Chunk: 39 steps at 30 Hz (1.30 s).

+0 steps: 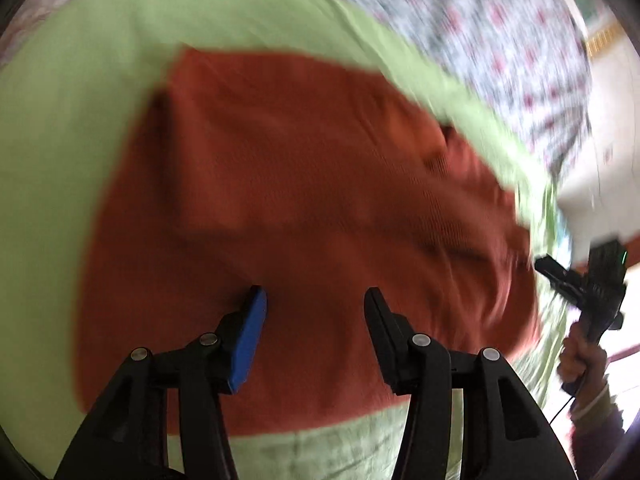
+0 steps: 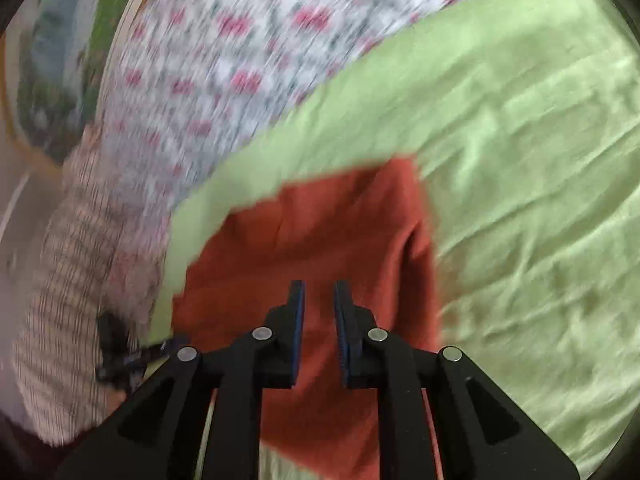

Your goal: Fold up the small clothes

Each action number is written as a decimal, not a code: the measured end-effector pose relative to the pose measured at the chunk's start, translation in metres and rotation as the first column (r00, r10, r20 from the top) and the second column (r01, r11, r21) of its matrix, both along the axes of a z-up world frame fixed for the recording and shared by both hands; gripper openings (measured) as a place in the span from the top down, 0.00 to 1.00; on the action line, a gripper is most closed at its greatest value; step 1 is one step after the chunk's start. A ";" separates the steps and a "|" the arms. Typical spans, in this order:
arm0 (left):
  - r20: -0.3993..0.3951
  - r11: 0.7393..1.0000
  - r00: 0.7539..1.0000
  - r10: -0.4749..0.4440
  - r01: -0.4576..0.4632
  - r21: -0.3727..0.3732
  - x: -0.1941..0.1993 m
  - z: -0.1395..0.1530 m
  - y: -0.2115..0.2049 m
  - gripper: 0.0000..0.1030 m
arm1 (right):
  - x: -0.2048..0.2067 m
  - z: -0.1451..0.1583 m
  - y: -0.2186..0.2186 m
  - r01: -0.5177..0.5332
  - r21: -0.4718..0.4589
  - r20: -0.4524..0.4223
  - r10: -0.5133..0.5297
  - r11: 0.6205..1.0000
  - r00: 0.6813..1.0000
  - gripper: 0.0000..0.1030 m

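Lying apparently flat, rust-red garment [image 1: 288,184].

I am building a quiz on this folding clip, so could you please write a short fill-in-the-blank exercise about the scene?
1. The garment being folded is ____ in colour.
2. It lies on a plain ____ sheet.
3. Beyond that sheet lies a cloth with a ____ print.
4. The left tongs stand ____ above the garment.

Missing words: orange; green; floral; open
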<state>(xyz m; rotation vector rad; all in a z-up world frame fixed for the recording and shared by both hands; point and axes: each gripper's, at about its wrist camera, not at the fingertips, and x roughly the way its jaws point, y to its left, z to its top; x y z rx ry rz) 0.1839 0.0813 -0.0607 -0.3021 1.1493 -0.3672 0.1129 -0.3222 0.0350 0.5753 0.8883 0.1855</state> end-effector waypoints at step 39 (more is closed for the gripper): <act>0.040 0.968 0.968 0.249 -0.250 0.005 -0.074 0.025 0.048 0.37 | -0.040 -0.020 0.043 0.040 -0.217 -0.146 -0.073 0.975 0.987 0.76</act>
